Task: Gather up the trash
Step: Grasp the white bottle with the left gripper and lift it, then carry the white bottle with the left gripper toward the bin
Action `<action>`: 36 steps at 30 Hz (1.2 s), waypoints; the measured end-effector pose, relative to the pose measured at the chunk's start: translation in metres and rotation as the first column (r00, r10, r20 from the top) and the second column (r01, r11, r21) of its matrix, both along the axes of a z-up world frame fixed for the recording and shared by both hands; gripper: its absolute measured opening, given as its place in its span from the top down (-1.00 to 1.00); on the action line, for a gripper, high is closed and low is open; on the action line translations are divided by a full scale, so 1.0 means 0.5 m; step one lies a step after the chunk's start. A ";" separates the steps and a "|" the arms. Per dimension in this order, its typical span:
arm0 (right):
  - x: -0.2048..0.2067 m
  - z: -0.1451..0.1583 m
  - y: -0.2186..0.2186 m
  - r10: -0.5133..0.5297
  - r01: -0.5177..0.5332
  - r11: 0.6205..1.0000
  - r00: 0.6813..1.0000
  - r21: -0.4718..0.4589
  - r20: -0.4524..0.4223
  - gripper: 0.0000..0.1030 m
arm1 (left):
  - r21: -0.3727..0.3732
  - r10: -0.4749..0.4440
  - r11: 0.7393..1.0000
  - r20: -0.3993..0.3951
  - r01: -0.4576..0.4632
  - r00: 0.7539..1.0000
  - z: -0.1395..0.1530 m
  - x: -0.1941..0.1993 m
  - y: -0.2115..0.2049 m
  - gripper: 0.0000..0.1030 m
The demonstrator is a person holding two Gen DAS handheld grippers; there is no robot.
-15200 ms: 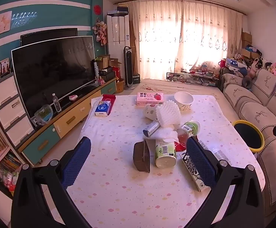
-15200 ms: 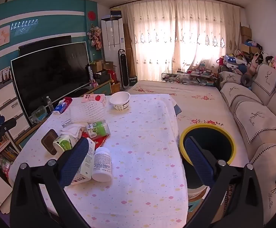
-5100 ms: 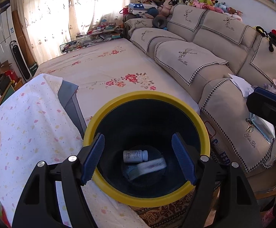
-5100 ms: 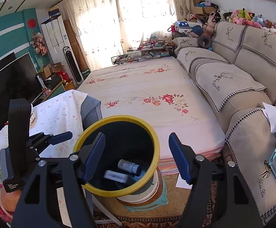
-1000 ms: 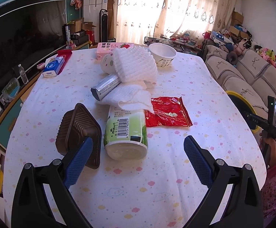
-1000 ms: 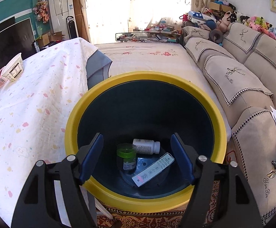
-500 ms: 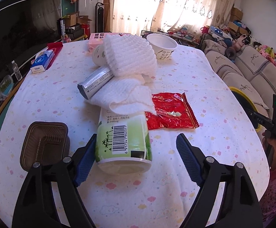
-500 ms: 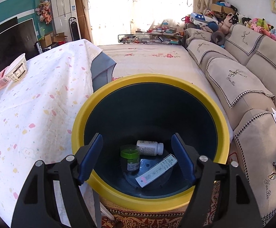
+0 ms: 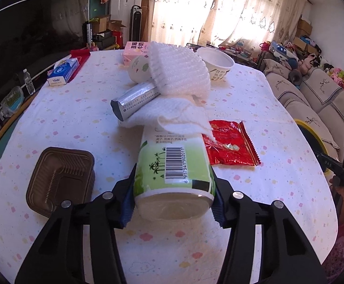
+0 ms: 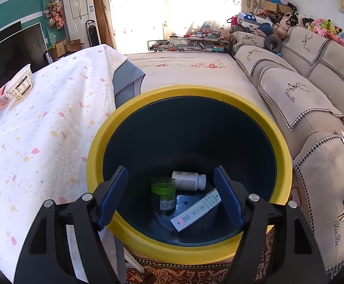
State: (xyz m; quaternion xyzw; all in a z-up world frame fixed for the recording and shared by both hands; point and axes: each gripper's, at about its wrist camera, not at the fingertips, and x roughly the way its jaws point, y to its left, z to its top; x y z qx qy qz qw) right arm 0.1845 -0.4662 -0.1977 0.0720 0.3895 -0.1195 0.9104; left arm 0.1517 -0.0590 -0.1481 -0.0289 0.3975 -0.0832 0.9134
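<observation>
**Left tongs now on the cup**

Half a second back my left tongs (image 9: 173, 196) straddled the cup (image 9: 174, 165) with room to spare; now both pads press its sides, cup lying on the table (image 9: 266, 189), tissue (image 9: 172, 116) draped over it. Right tongs (image 10: 170, 196) hang released and empty over the bin (image 10: 124, 236). Wrapper (image 9: 229, 146) and tray (image 9: 60, 177) remain. Cluttered living room, sofa (image 10: 302, 99) beside.

Big TV (image 9: 30, 30) sits left of the table (image 9: 278, 177) with the spotted cloth. Sofa (image 10: 309, 99) runs along the table's right side, plush toys (image 10: 323, 29) piled on its back. Bright curtains (image 9: 219, 11) hang beyond the table's far end, tower fan (image 9: 135, 26) beside them.
</observation>
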 end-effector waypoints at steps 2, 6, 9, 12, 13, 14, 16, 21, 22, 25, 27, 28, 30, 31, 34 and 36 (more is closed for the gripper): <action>0.000 0.001 0.001 0.002 -0.002 1.000 1.000 -0.001 0.001 -0.39 | 0.013 0.000 1.000 0.030 -0.001 1.000 0.015 -0.009 -0.001 0.00; -0.001 0.003 0.005 0.004 -0.004 1.000 1.000 0.001 0.003 -0.39 | 0.037 -0.023 0.999 0.084 0.020 0.996 0.053 -0.034 -0.006 0.01; -0.003 0.005 0.006 0.005 -0.005 1.000 1.000 0.001 0.007 -0.39 | 0.029 -0.040 0.999 0.114 0.037 0.993 0.084 -0.052 -0.003 0.01; -0.005 0.006 0.007 0.005 -0.006 1.000 1.000 0.003 0.011 -0.39 | 0.018 -0.049 0.999 0.155 0.047 0.987 0.119 -0.070 -0.001 0.01; -0.006 0.007 0.007 0.005 -0.005 1.000 1.000 0.003 0.012 -0.39 | 0.018 -0.054 0.998 0.168 0.052 0.984 0.130 -0.074 -0.001 0.01; -0.007 0.007 0.006 0.005 -0.005 1.000 1.000 0.004 0.013 -0.39 | 0.018 -0.060 0.998 0.179 0.057 0.982 0.139 -0.078 -0.002 0.01; -0.007 0.007 0.006 0.004 -0.005 1.000 1.000 0.004 0.013 -0.39 | 0.015 -0.069 0.998 0.194 0.068 0.979 0.157 -0.083 -0.004 0.01; -0.010 0.009 0.000 0.000 0.000 1.000 1.000 0.008 0.014 -0.39 | 0.006 -0.097 0.995 0.222 0.098 0.970 0.197 -0.092 -0.011 0.01; -0.011 0.009 -0.002 -0.001 0.001 1.000 1.000 0.008 0.014 -0.39 | 0.005 -0.102 0.995 0.227 0.103 0.969 0.206 -0.093 -0.013 0.01; -0.012 0.008 -0.005 -0.003 0.003 1.000 1.000 0.010 0.015 -0.39 | 0.002 -0.113 0.993 0.247 0.116 0.962 0.229 -0.102 -0.019 0.01; -0.012 0.008 -0.007 -0.004 0.004 1.000 1.000 0.011 0.015 -0.39 | 0.006 -0.122 0.992 0.263 0.124 0.957 0.246 -0.108 -0.024 0.01; -0.012 0.008 -0.008 -0.005 0.005 1.000 1.000 0.012 0.016 -0.39 | 0.008 -0.127 0.992 0.270 0.130 0.954 0.254 -0.110 -0.028 0.01; -0.012 0.008 -0.009 -0.006 0.005 1.000 1.000 0.013 0.019 -0.39 | 0.010 -0.139 0.990 0.284 0.142 0.949 0.270 -0.115 -0.035 0.01; -0.012 0.009 -0.009 -0.006 0.006 1.000 1.000 0.013 0.020 -0.39 | 0.011 -0.146 0.989 0.290 0.149 0.946 0.279 -0.117 -0.041 0.01; -0.014 0.011 -0.010 -0.005 0.005 1.000 1.000 0.015 0.023 -0.39 | 0.000 -0.167 0.985 0.299 0.175 0.939 0.303 -0.119 -0.053 0.01; -0.014 0.011 -0.009 -0.004 0.004 1.000 1.000 0.013 0.023 -0.39 | -0.015 -0.180 0.981 0.311 0.194 0.933 0.321 -0.119 -0.057 0.01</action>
